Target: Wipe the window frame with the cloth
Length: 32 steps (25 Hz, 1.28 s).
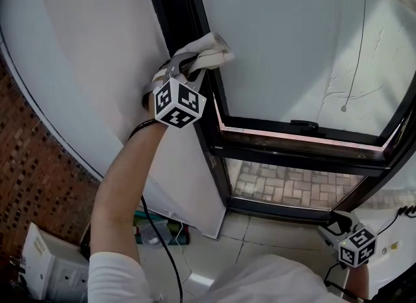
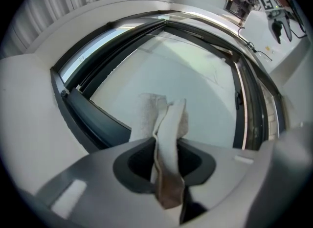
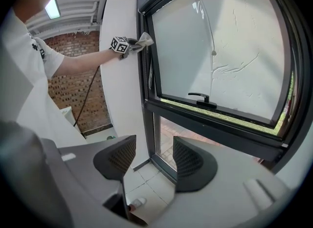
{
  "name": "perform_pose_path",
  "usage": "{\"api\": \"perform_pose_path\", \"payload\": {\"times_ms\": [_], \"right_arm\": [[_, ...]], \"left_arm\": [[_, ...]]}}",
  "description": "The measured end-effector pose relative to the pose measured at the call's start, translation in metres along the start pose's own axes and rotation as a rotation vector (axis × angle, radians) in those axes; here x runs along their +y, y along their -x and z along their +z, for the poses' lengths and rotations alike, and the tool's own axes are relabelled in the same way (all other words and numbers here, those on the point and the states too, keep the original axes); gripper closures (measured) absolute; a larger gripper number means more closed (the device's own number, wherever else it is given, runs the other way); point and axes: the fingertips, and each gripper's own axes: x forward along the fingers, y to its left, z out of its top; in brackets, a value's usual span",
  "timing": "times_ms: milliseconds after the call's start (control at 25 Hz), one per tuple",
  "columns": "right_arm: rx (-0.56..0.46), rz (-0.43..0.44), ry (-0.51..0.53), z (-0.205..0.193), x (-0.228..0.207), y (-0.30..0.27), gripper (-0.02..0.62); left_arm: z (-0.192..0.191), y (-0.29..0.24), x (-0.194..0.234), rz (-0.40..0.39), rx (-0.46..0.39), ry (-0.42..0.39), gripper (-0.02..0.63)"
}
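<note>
- The left gripper (image 1: 185, 67) is held high at the window's left side, its fingers (image 2: 131, 167) clamped on the cloth (image 1: 212, 48).
- The cloth lies against the left upright of the dark window frame (image 1: 216, 158).
- A window handle (image 1: 304, 126) sits on the sash's bottom edge.
- The right gripper (image 1: 339, 225) hangs low by the frame's lower right corner, fingers (image 3: 195, 163) apart and empty.

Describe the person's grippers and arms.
The left gripper and right gripper are pale grey with dark pads; each carries a white cube with black square markers. A black cable trails from the left one. The visible sleeve is short and white.
</note>
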Motion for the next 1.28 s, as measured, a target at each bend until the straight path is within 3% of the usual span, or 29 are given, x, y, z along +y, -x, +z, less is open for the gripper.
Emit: {"api": "perform_pose_path", "payload": {"times_ms": [640, 960, 1280], "right_arm": [[0.013, -0.011, 0.002, -0.002, -0.001, 0.003, 0.354], [0.033, -0.007, -0.004, -0.005, 0.003, 0.004, 0.354], [0.063, -0.010, -0.015, -0.014, 0.004, 0.007, 0.354]], "left_arm": [[-0.065, 0.003, -0.133, -0.102, 0.058, 0.086, 0.497], [-0.107, 0.005, -0.219, -0.172, 0.116, 0.120, 0.497], [-0.151, 0.009, -0.304, -0.227, 0.199, 0.211, 0.497]]}}
